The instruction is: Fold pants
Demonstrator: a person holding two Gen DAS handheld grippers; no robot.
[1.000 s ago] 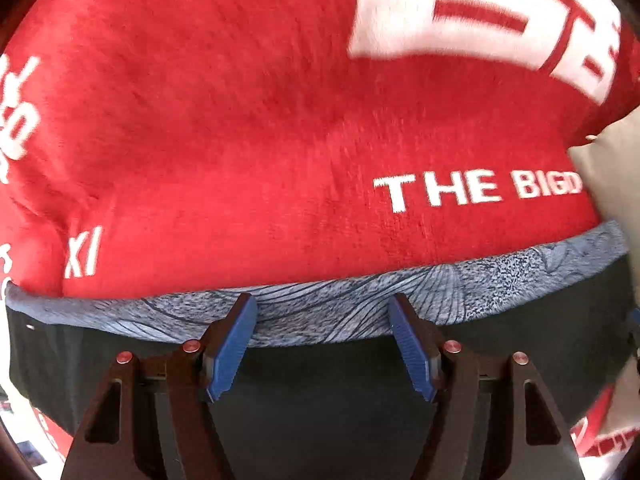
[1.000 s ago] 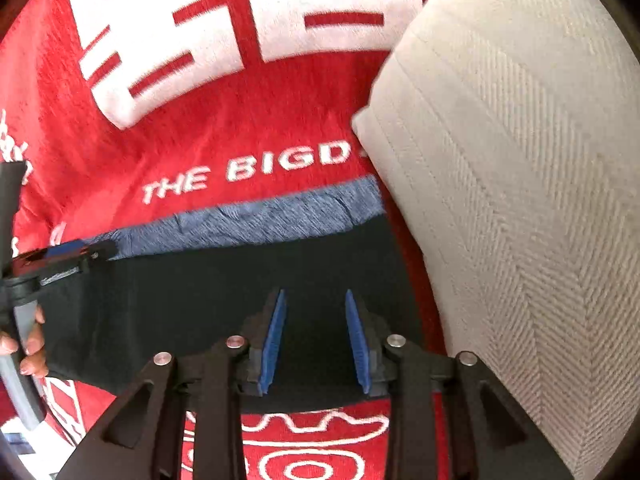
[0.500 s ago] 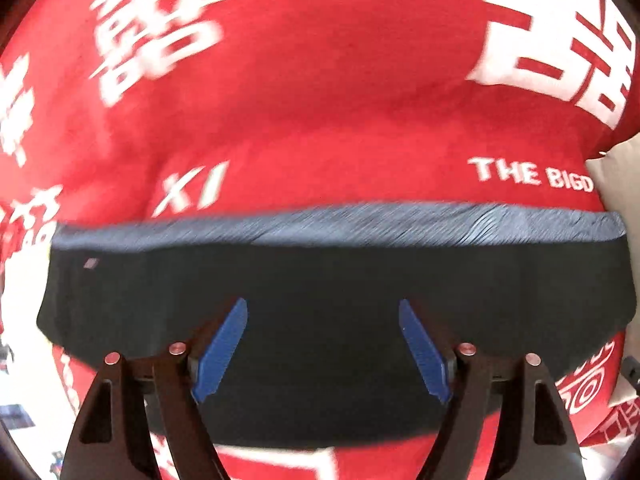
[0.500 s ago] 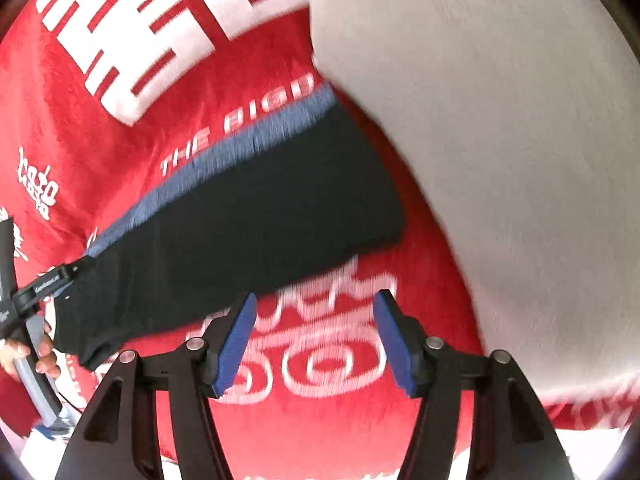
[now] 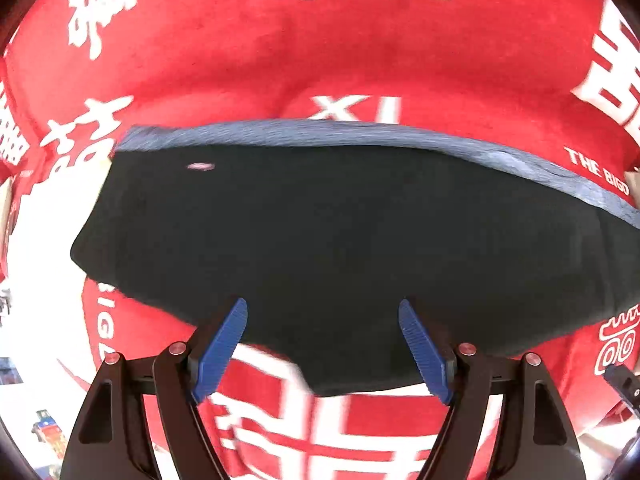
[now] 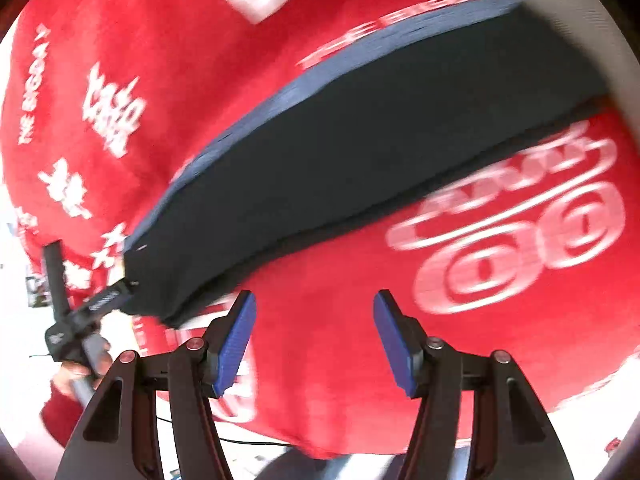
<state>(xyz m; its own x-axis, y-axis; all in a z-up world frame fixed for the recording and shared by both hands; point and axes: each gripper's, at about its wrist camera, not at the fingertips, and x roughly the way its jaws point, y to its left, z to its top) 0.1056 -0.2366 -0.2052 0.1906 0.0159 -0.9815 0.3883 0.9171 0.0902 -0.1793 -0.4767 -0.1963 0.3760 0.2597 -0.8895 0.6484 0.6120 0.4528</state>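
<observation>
The folded black pants (image 5: 340, 232) lie flat on a red blanket, with a grey-blue patterned band (image 5: 360, 134) along the far edge. My left gripper (image 5: 322, 344) is open and empty, held just above the pants' near edge. In the right wrist view the pants (image 6: 360, 152) lie as a long dark strip running from lower left to upper right. My right gripper (image 6: 314, 340) is open and empty over bare blanket, a little back from the pants. The left gripper (image 6: 86, 312) shows there at the pants' left end.
The red blanket (image 5: 360, 52) with white lettering covers the surface. A beige woven cushion (image 6: 600, 20) lies against the pants' right end. White floor and small clutter show past the blanket's edge at lower left (image 5: 44, 432).
Both grippers have let go and pulled back from the pants. The right gripper opened wide and drew away onto bare blanket. The left gripper rose, so the whole folded pants now show.
</observation>
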